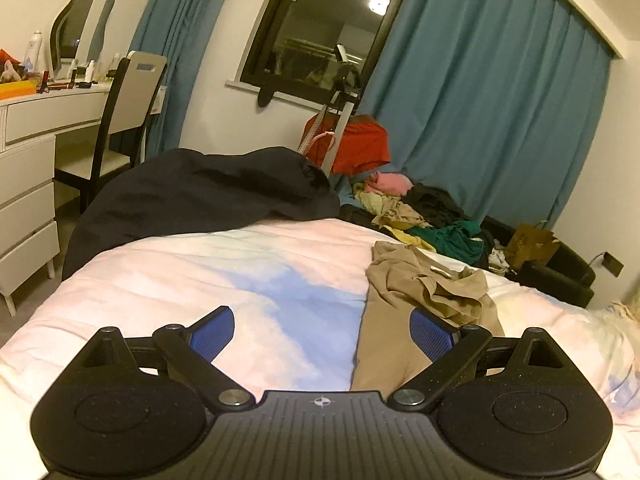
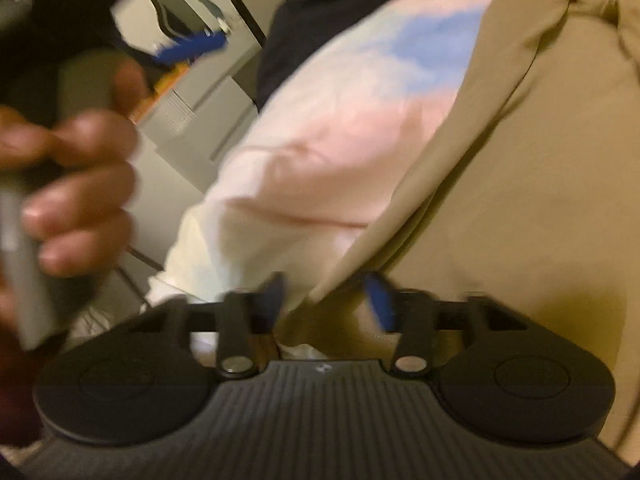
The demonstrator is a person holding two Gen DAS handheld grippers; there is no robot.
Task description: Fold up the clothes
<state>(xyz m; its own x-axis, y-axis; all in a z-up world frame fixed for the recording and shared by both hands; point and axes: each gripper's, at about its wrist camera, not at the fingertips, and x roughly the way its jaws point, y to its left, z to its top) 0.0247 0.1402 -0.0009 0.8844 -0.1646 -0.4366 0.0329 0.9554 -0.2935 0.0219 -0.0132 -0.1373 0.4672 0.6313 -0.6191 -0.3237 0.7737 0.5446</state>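
Left gripper (image 1: 323, 334): blue-padded fingers spread wide, nothing between them, hovering low over the bed.
Right gripper (image 2: 328, 300): blurred; fingers apart, straddling a beige fabric edge near the bed's side; cannot tell whether any cloth is actually pinched.
Beige garment (image 1: 424, 292): crumpled at its far end, lying lengthwise on the bed's right half, stretching back under the left gripper's right finger; in the right wrist view filling the right side of the frame (image 2: 520, 180).
Bed cover (image 1: 200, 280): pink and white with a blue patch, bare on the left half.
Dark blanket (image 1: 192, 196): heaped at the far end of the bed, beyond the beige garment.
Clothes pile (image 1: 424, 216): pink, yellow, black and green pieces mixed on a dark seat just past the bed's far right corner.
Red cloth (image 1: 360, 144): draped over a stand behind the pile, before the blue curtain (image 1: 500, 100).
Dresser (image 1: 36, 152): white drawers at left, cluttered top, mirror above, chair (image 1: 120, 120) beside it.
Hand (image 2: 76, 184): blurred, at the left of the right wrist view, wrapped around a grey handle.
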